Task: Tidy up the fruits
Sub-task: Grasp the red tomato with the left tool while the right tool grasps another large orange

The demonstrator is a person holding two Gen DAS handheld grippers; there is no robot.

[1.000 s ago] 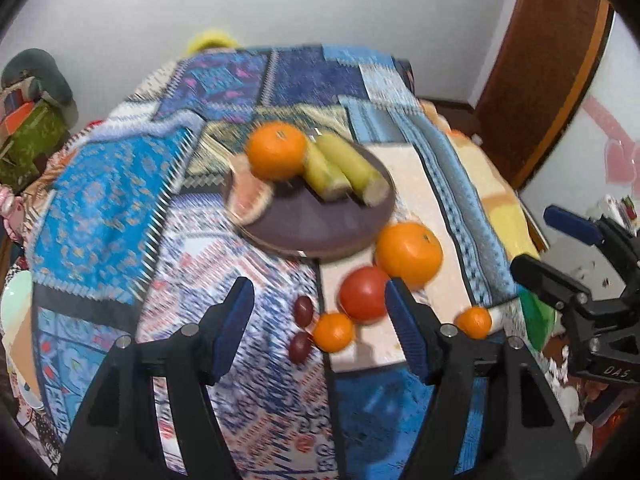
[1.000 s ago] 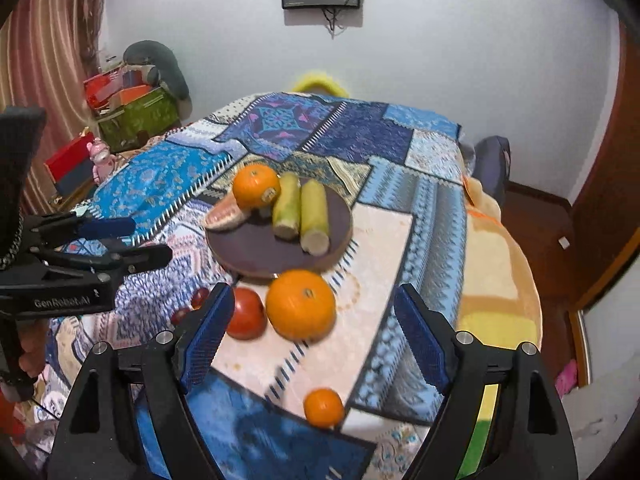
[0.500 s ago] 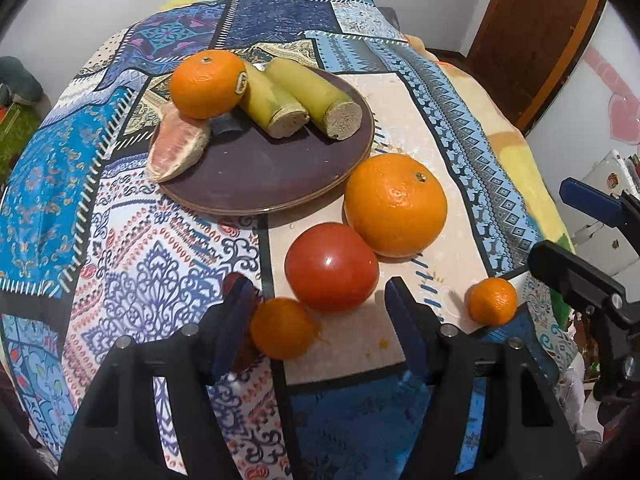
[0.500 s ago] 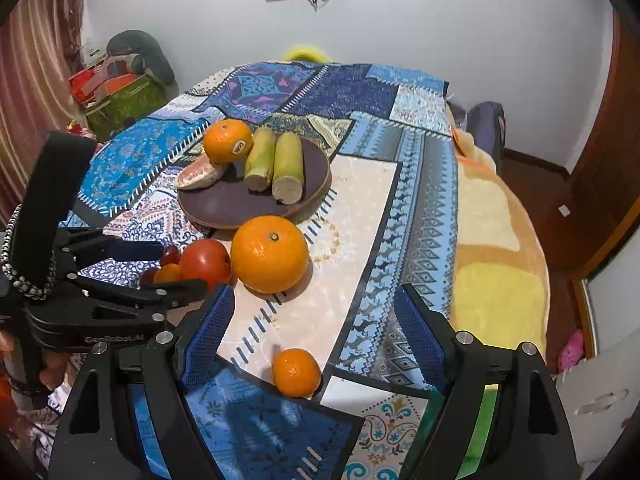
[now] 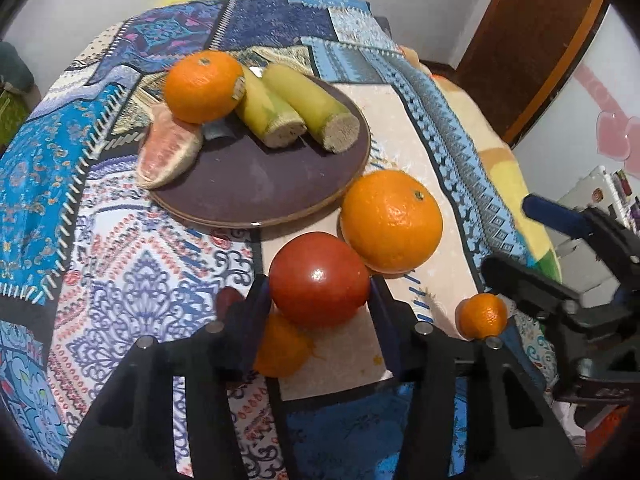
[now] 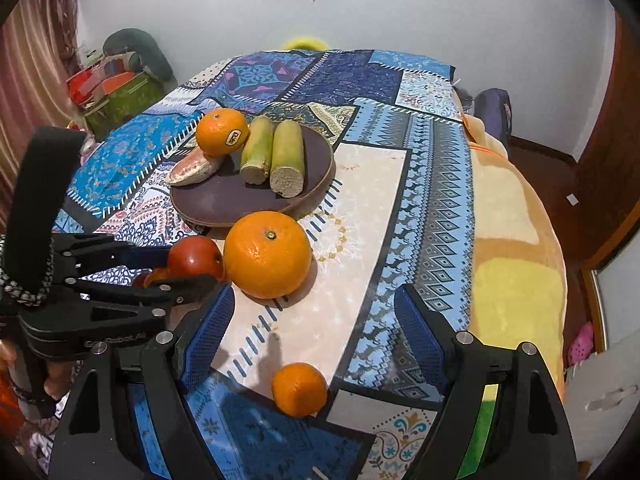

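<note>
Closing in since a second ago: left gripper (image 5: 320, 304) now brackets red tomato (image 5: 319, 279) at lower centre, pads touching (grip unconfirmed); right gripper (image 6: 314, 328) wide open, empty; plate (image 5: 256, 196) next, presumably.

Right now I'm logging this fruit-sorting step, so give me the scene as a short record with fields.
left gripper: fingers on either side of the tomato; contact unclear
right gripper: open, empty, above the cloth
plate: holds a stickered orange, two cane pieces, a pink wedge
off plate: big orange, two small oranges, a dark red fruit
big orange: beside the tomato, next to the plate rim
</note>
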